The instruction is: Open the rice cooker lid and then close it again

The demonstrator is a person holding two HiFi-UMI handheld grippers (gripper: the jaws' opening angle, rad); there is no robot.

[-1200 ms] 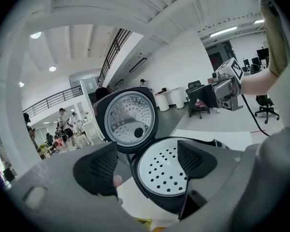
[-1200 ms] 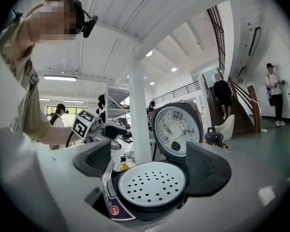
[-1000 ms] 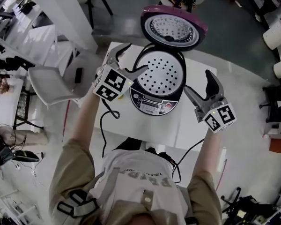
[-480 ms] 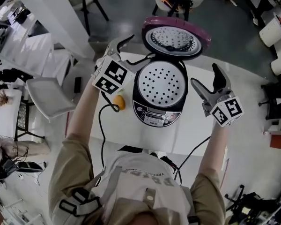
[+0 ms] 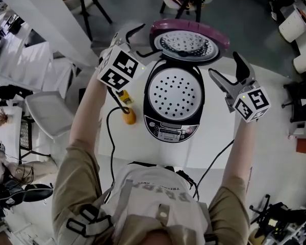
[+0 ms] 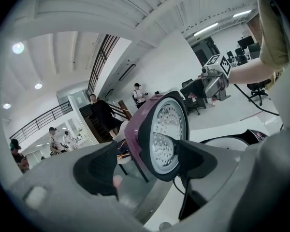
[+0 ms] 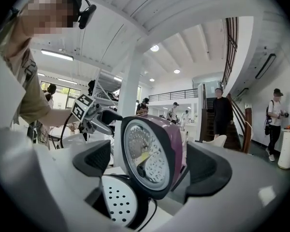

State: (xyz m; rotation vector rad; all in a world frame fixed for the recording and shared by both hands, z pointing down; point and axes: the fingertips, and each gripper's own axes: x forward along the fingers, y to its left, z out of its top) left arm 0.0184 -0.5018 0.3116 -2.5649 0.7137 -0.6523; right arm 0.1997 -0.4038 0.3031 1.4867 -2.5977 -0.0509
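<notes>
Lid [image 5: 189, 41] upright on rice cooker [image 5: 169, 129]; left gripper [image 5: 149, 39] and right gripper [image 5: 225, 64] flank it, jaws spread, gripping nothing.

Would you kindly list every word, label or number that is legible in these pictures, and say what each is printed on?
No text can be quoted with confidence.
The control panel of the rice cooker: print too small to read.
The shirt: lettering upside down and blurred, unreadable.
The cube of the left hand-held gripper and the cube of the right hand-held gripper: marker squares only, no letters.
</notes>
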